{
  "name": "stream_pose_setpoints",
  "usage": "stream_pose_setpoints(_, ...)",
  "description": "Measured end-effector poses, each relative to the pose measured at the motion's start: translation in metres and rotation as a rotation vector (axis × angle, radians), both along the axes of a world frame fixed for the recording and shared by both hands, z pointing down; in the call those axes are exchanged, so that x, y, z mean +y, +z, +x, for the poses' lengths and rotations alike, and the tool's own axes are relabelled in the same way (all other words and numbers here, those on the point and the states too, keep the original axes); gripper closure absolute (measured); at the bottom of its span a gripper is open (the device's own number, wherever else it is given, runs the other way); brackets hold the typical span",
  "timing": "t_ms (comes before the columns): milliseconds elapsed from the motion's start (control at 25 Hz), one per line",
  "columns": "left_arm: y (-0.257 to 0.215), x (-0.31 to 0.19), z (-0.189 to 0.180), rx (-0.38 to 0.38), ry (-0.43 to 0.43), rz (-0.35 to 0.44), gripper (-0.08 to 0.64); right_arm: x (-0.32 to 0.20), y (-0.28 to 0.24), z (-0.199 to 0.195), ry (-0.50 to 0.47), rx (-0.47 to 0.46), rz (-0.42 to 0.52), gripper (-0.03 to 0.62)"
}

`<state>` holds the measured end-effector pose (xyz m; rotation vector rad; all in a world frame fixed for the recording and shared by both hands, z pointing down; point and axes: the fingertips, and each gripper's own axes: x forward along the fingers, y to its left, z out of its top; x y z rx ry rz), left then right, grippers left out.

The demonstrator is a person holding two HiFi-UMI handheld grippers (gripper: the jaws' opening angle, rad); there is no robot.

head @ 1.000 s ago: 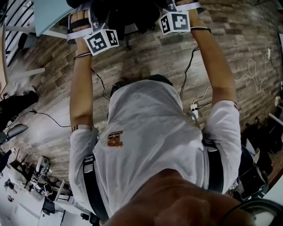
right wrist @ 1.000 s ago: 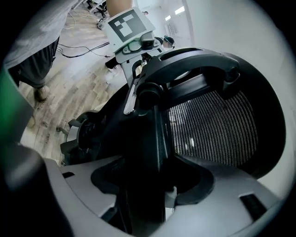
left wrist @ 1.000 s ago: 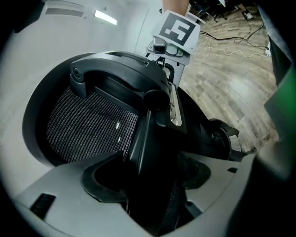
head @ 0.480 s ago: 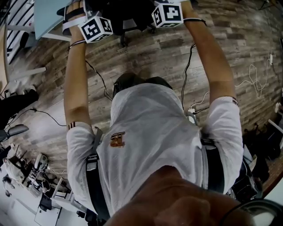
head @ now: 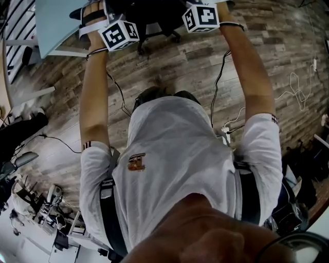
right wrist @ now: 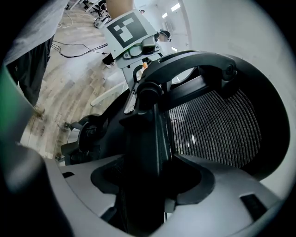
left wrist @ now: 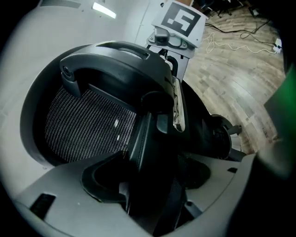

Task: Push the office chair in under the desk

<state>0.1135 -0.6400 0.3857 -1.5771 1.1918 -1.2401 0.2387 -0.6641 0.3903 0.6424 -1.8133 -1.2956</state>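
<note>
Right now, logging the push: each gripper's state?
Left gripper: shut on the frame edge of the black mesh-backed office chair.
Right gripper: shut on the same chair's opposite frame edge.

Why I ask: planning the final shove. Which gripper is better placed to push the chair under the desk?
Right, probably. The right gripper and left gripper both clamp the chair, but the desk lies leftward, so a right-side push steers it there.

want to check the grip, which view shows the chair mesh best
The right gripper view: the mesh spreads widest and clearest there. The left gripper view shows a slightly smaller, darker patch; the head view shows only the dark chair, no mesh.
</note>
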Motion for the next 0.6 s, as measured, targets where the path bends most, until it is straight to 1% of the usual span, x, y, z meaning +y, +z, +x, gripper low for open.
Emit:
stream_pose_setpoints(200, -0.001, -0.019, 0.003, 0.021, 0.022, 0.016, 0.216, -0.022, 0.000, 0.001, 0.033, 0.001, 0.015, 0.331)
stream_pose_setpoints(440, -0.003, -0.042, 0.011, 0.039, 0.061, 0.011, 0.216, -0.049, 0.000, 0.007, 0.069, 0.016, 0.017, 0.331)
stream_pose_setpoints(600, -0.004, -0.054, 0.026, 0.048, 0.101, 0.019, 0.216, -0.069, 0.000, 0.021, 0.102, 0.022, 0.026, 0.331)
